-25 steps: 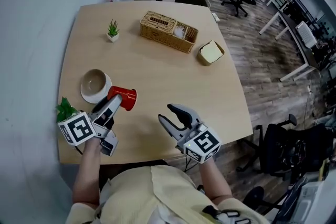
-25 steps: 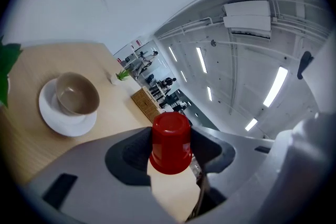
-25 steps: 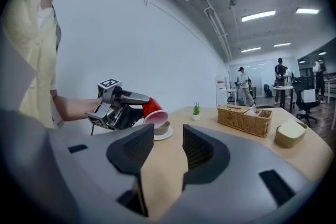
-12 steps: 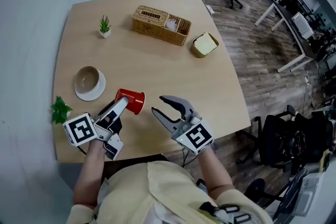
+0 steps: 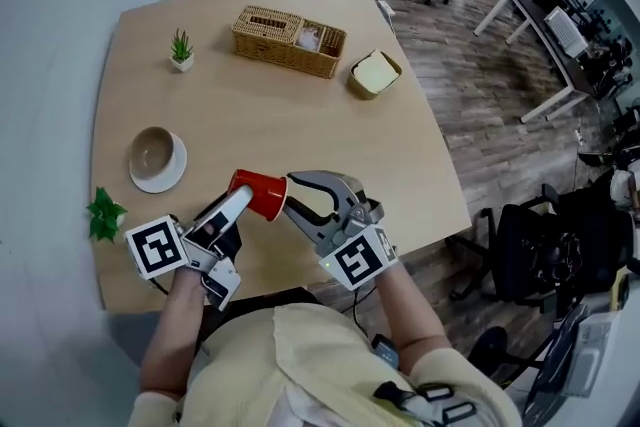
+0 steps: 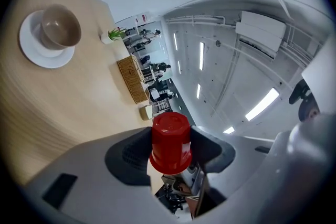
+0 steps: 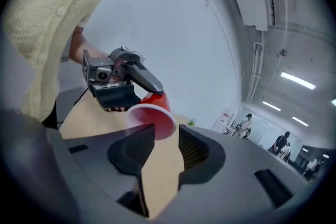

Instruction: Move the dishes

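A red plastic cup is held off the table on its side, and my left gripper is shut on it. In the left gripper view the red cup sits pinched between the jaws, base pointing away. My right gripper is open, its fingertips right at the cup's open rim. The right gripper view shows the cup mouth-on just beyond my open right gripper; touching cannot be told. A beige bowl on a white saucer rests at the table's left.
A wicker basket, a small round container with a yellow lid and a little potted plant stand at the far side. A green plant sits at the left edge. Office chairs stand on the right.
My left gripper has carried the red cup rightward, away from the bowl. My right gripper has moved left and up until its open jaws reach the cup's rim.
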